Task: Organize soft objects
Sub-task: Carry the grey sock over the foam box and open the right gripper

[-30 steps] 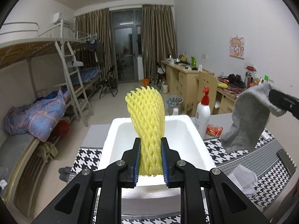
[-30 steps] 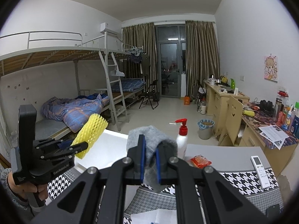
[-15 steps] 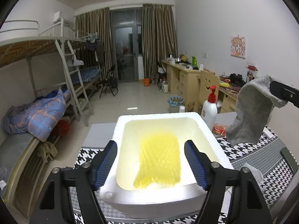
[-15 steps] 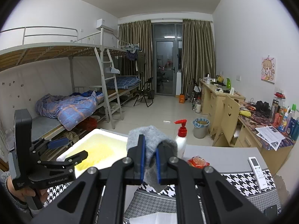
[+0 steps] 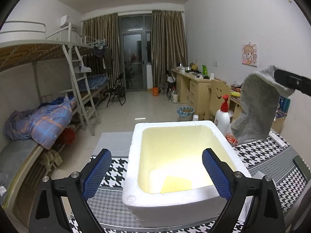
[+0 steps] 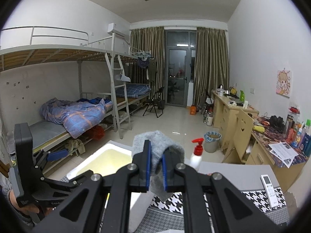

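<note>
We hold two grippers over a table (image 5: 258, 162) w/ a houndstooth cloth. Left gripper (image 5: 156, 171): jaws have just been opening and now stand wide apart, nothing between them, blue pads either side of the foam box's (image 5: 134, 167) near end. The box is white, open-topped, sitting on the cloth; its inside looks yellowish. A yellow net (image 5: 177, 183) lies on the box floor at the near end, only partly seen behind the near wall.

Right gripper (image 6: 155, 164): jaws close together, clamped on a grey sock (image 6: 157, 141). The sock bunches above the pads and hangs below them. In the left wrist view the sock (image 5: 256, 106) dangles in the air at right, above the table, just right of the box and apart from it; only a black finger of the right gripper shows there at the right edge.

In the right wrist view the box (image 6: 103, 158) sits lower left, w/ the left gripper (image 6: 56, 162) at its left side and a hand (image 6: 21, 203) around its handle.

A pump bottle (image 5: 222, 115), white w/ red top, stands on the table just past the box's far right corner. A remote (image 6: 269, 189) lies on the cloth at the right. Beyond: bunk bed (image 6: 73, 89) on the left, desk (image 6: 229, 108) along the right wall, curtains (image 6: 210, 66) at the far end.
</note>
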A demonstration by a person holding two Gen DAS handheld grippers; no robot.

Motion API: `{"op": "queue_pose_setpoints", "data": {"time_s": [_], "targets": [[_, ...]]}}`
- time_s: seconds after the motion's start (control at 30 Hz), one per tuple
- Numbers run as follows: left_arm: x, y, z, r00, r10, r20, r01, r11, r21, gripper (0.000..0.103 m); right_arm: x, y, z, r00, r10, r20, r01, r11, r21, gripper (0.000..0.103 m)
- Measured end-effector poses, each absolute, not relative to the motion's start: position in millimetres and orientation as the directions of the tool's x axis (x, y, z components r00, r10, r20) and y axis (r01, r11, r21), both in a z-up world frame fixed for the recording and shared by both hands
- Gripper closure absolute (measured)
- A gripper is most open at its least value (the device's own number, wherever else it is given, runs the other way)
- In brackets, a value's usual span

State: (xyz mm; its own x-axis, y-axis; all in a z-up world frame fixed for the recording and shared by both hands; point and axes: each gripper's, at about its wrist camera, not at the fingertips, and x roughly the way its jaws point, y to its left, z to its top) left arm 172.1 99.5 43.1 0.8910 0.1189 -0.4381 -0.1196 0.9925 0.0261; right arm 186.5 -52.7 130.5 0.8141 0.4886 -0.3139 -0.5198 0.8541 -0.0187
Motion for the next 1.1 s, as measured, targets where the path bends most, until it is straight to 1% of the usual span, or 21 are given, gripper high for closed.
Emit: {"op": "queue_pose_setpoints", "data": {"time_s": [0.17, 0.47, 0.6, 1.1], "targets": [[162.3, 103.7, 43.6, 0.903, 0.126, -0.411, -0.126, 0.992, 0.028, 0.003, 187.5, -43.7, 132.4, 0.802, 0.507, -0.315, -0.539, 0.842, -0.018, 0.09], [149.5, 116.0, 42.5, 0.907, 0.148, -0.395, -0.161, 0.987, -0.001, 0.001, 186.8, -27.9, 131.2, 0.775, 0.54, -0.327, -0.577, 0.817, -0.018, 0.09], [145.6, 117.9, 40.9, 0.907, 0.154, -0.393, -0.164, 0.986, 0.008, 0.001, 187.8, -19.3, 130.0, 0.762, 0.553, -0.337, -0.594, 0.804, -0.021, 0.09], [136.5, 123.8, 35.1, 0.9, 0.176, -0.398, -0.193, 0.981, -0.003, 0.001, 200.4, 8.1, 113.5, 0.692, 0.577, -0.434, -0.642, 0.766, -0.007, 0.09]]}}
